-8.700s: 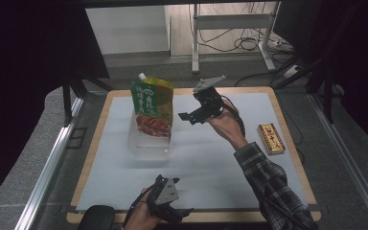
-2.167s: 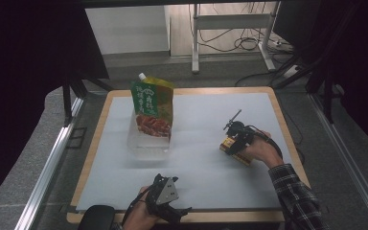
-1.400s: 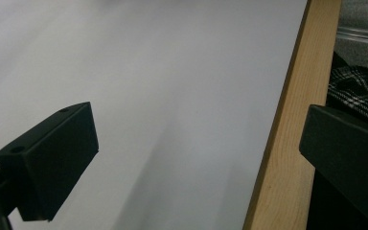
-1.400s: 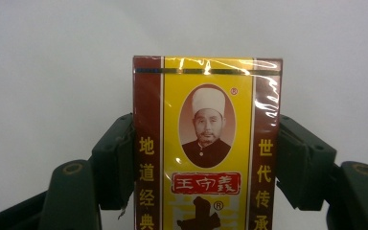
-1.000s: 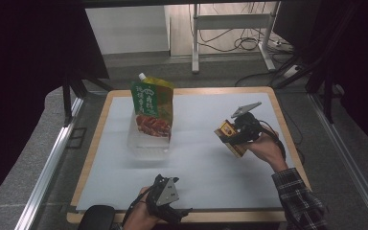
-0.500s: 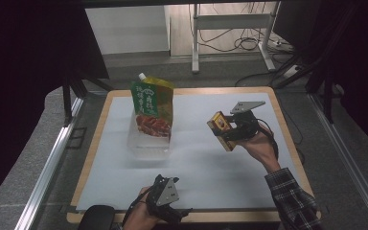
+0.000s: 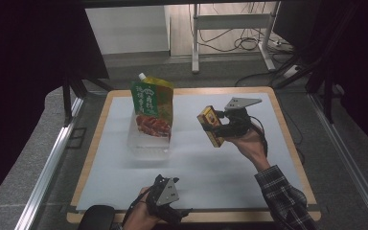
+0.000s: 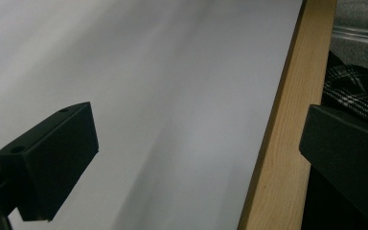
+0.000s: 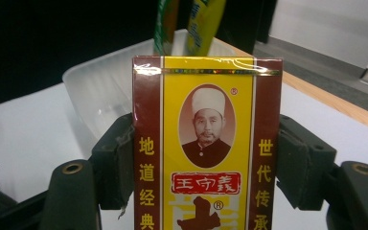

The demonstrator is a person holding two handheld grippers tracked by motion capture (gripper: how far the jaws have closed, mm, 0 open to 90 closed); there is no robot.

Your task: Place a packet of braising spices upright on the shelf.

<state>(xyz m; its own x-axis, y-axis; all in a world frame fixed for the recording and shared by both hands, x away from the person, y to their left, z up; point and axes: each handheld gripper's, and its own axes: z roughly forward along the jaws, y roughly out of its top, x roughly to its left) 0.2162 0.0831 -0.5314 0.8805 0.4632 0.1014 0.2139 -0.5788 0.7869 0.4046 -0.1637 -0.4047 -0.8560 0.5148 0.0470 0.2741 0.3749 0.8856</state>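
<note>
My right gripper [image 7: 219, 129] is shut on a flat yellow and dark red box [image 7: 210, 126] and holds it in the air right of centre, tilted, above the white mat [image 7: 211, 167]. In the right gripper view the box [image 9: 207, 148] stands between both pads [image 9: 117, 163], its printed face toward the camera. A green and yellow spouted pouch [image 7: 152, 108] stands in a clear plastic tub [image 7: 146, 143] at the left of the mat. My left gripper [image 7: 165, 203] rests at the front edge, open, with bare mat between its jaws in the left gripper view [image 8: 191, 158].
The mat lies on a wooden board [image 7: 287, 139] with a raised light wood rim [image 8: 273, 143]. Metal rails [image 7: 48, 163] run along both sides. Behind the board are table legs and cables [image 7: 239, 43] on the floor.
My right gripper has lifted the box and carried it leftward, toward the tub and pouch. The left gripper has stayed in place.
</note>
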